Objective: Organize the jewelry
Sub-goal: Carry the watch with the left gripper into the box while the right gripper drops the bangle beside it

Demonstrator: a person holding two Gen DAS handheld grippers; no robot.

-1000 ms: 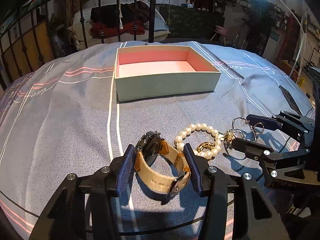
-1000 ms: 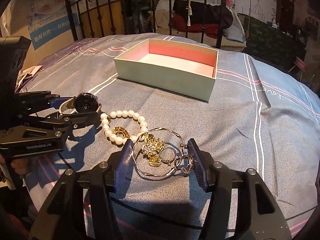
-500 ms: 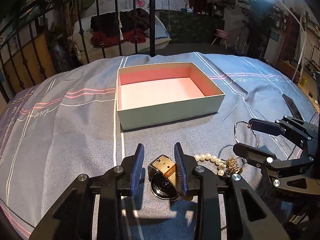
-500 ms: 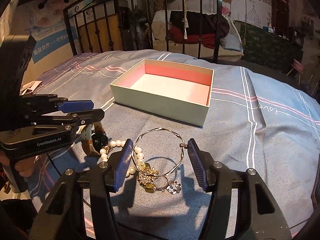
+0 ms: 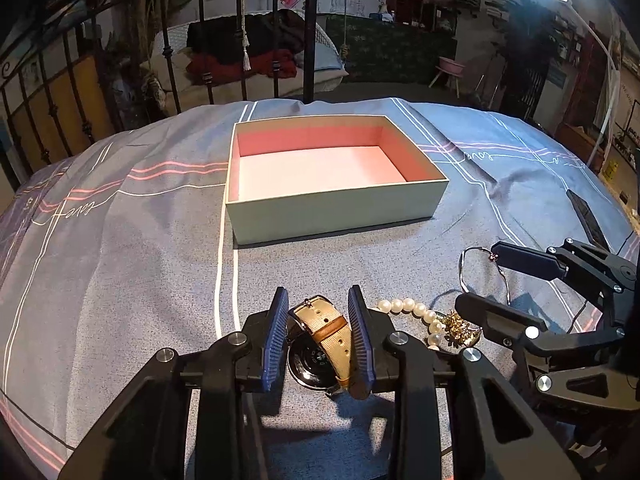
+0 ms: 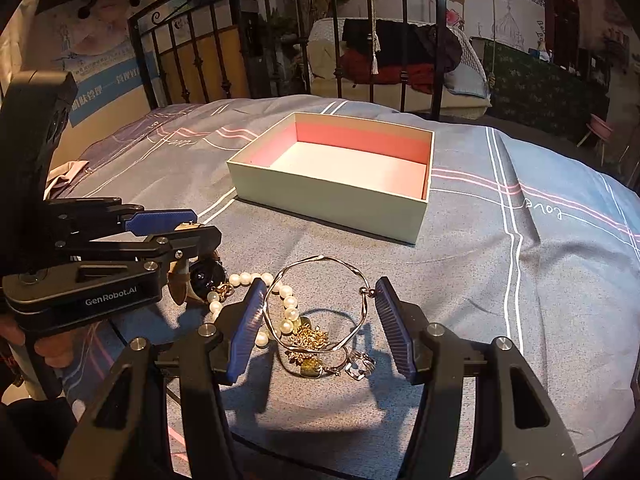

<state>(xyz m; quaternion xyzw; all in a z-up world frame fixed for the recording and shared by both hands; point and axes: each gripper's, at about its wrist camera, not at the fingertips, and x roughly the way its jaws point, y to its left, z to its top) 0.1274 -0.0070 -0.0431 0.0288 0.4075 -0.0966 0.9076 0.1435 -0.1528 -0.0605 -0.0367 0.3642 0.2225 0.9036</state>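
My left gripper point(image 5: 318, 296) has its jaws closing on a watch point(image 5: 324, 328) with a tan strap and dark case; the blue pads press the strap from both sides. In the right wrist view the watch point(image 6: 206, 276) hangs under the left gripper point(image 6: 204, 226), just above the bedspread. My right gripper point(image 6: 320, 284) is shut on a twisted silver bangle point(image 6: 320, 258), held up across both pads. Below it lie a pearl bracelet point(image 6: 288, 314), a gold brooch point(image 6: 310, 336) and a crystal ring point(image 6: 358, 366). The open pale-green box point(image 5: 336, 212) with a pink inside stands ahead.
Everything rests on a grey-blue bedspread with pink and white stripes. A black iron bed frame point(image 5: 308, 40) rises behind the box. A dark flat phone point(image 5: 588, 220) lies at the right edge of the bed. A hand point(image 6: 44, 352) holds the left gripper.
The left jaws have narrowed onto the watch, which has turned over and come up off the bedspread. The right gripper has lifted the silver bangle clear of the jewelry pile.
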